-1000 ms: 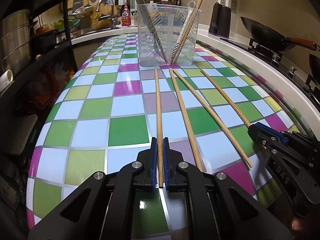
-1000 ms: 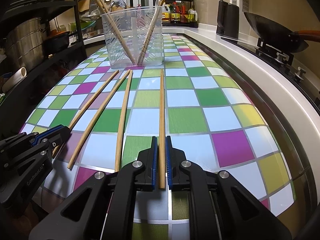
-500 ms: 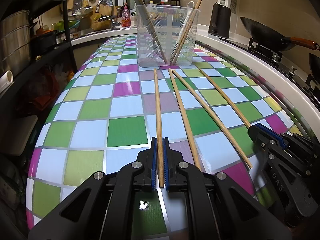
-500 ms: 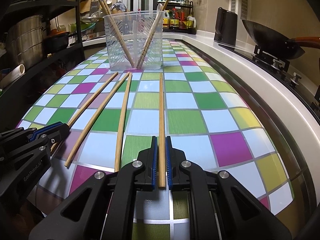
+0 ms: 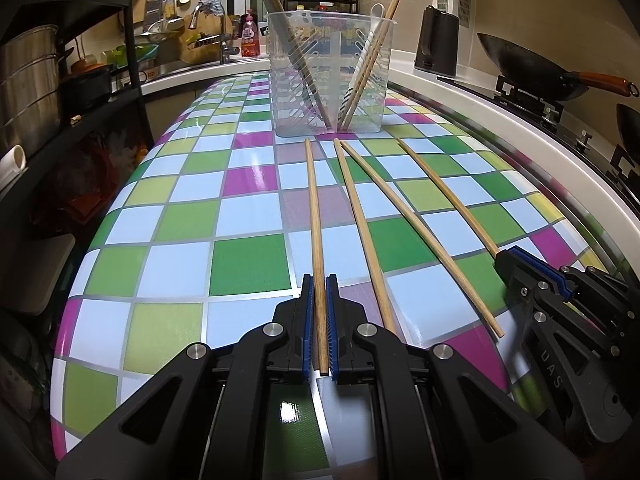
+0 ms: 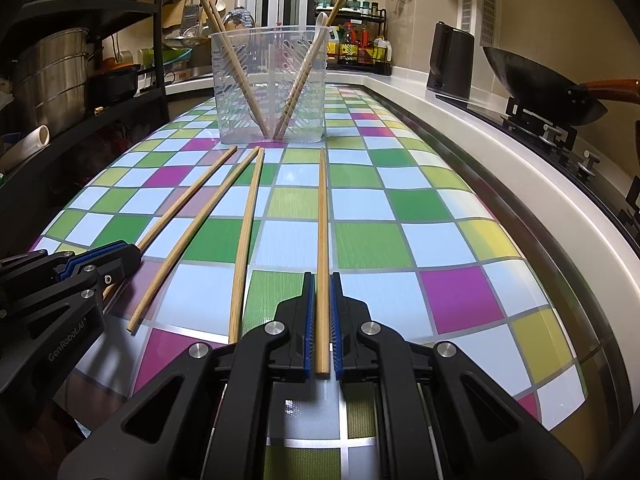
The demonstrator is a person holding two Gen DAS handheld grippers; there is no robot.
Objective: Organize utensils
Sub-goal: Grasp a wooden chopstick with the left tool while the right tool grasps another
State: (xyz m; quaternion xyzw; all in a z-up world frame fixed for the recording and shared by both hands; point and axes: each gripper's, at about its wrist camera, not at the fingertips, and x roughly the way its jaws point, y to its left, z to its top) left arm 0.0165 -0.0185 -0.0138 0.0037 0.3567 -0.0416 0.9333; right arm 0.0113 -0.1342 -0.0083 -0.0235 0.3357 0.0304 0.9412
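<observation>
Several wooden chopsticks lie lengthwise on the checkered counter. My left gripper (image 5: pixel 319 280) is shut on the leftmost chopstick (image 5: pixel 314 216). My right gripper (image 6: pixel 322 278) is shut on the rightmost chopstick (image 6: pixel 323 216), seen from the left wrist view (image 5: pixel 448 196). Two loose chopsticks (image 5: pixel 360 224) (image 5: pixel 416 236) lie between them. A clear slotted utensil holder (image 5: pixel 330 80) stands at the far end, holding several chopsticks and a white spoon; it also shows in the right wrist view (image 6: pixel 272 88).
A black kettle (image 5: pixel 436 42) and a wok (image 5: pixel 528 68) on the stove stand right of the counter. A black shelf with steel pots (image 5: pixel 28 80) stands on the left. A sink and bottles (image 5: pixel 248 36) are behind the holder.
Both grippers stay shut on their chopsticks. Both have tilted or lifted slightly, so the holder sits a little lower in each view.
</observation>
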